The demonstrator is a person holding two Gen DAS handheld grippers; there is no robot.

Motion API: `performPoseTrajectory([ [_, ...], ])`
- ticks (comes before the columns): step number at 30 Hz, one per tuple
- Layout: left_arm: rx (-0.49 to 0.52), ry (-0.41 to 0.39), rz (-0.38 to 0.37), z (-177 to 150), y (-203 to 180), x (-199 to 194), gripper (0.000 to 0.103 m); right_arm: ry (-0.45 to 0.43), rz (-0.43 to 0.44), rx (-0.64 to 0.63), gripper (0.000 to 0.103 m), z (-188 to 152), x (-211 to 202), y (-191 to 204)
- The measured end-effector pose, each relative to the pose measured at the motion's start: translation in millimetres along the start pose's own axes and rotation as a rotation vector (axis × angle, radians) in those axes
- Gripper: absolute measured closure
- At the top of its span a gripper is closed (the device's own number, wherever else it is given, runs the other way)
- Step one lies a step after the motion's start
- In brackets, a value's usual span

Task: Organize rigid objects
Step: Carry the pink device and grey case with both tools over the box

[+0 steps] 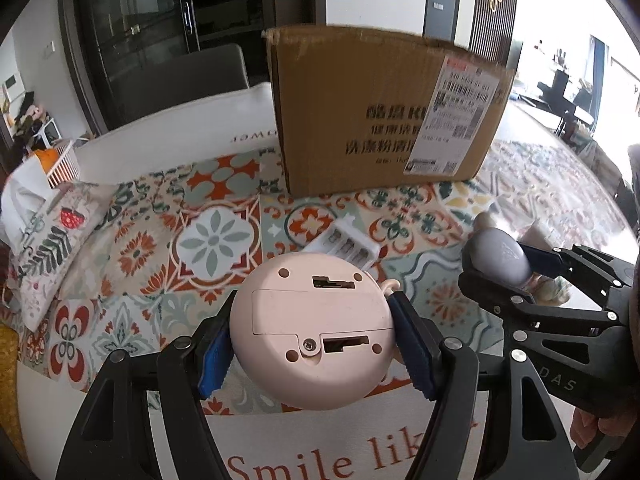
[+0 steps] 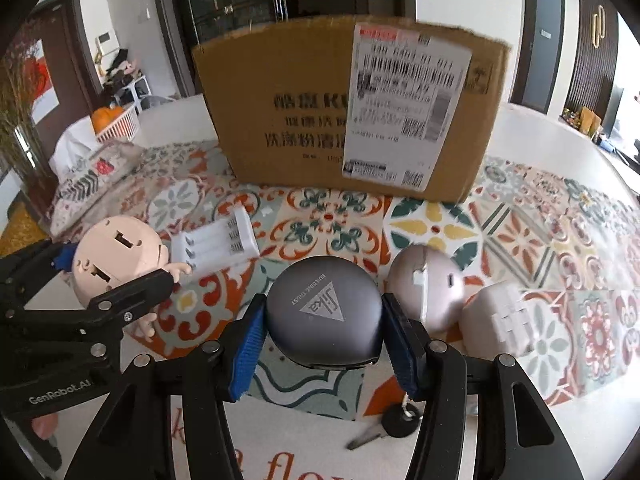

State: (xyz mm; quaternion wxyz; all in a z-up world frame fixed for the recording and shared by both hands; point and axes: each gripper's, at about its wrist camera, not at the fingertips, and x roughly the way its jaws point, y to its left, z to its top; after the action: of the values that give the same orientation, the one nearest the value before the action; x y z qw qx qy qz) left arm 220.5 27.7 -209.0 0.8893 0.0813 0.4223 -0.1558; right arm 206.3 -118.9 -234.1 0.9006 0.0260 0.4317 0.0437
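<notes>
Left hand-held gripper (image 1: 316,344): we see its blue pads pinching the pink round gadget (image 1: 314,332) at 9 and 3 o'clock of the shell, its flat underside with slots and a screw facing the lens; it hangs above the patterned cloth (image 1: 152,256), clear of it.

Right hand-held gripper (image 2: 322,340): it pinches the grey round case (image 2: 324,316) across its widest part, pads at 9 and 3 o'clock, logo up; the case is clear of the worktop (image 2: 560,136).

Target, we judge: the cardboard box (image 2: 288,120) at 12 o'clock in both views, well apart from both loads.

Handling: we judge both shells stiff, light and smooth, so they could slip or swivel between the pads; gripping across the widest part, as now, suits them best; the pink gadget's small limbs look fragile, so we keep off them.

Left view only: the gadget's battery cover and screw; the right hand-held gripper at 3 o'clock carrying its case.

Right view only: a silver mouse (image 2: 428,284) and a pale ridged object (image 2: 500,320) at 3 o'clock, a key (image 2: 384,428) at 6 o'clock; the white battery holder (image 2: 216,244) at 10 o'clock shows in both views.
</notes>
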Motion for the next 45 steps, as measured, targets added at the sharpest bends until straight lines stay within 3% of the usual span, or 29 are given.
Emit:
performPoseTrajectory([
  [24, -0.015, -0.172, 0.008, 88, -22, -88, 0.032, -0.199, -0.049, -0.001, 0.047, 81, -109, -19],
  [38, 0.029, -0.233, -0.004, 151, -27, -112, 0.032, -0.199, -0.017, 0.040, 0.047, 137, -127, -37],
  [45, 0.042, -0.189, -0.017, 190, -26, -90, 0.032, -0.182, -0.040, 0.036, 0.047, 176, -115, -48],
])
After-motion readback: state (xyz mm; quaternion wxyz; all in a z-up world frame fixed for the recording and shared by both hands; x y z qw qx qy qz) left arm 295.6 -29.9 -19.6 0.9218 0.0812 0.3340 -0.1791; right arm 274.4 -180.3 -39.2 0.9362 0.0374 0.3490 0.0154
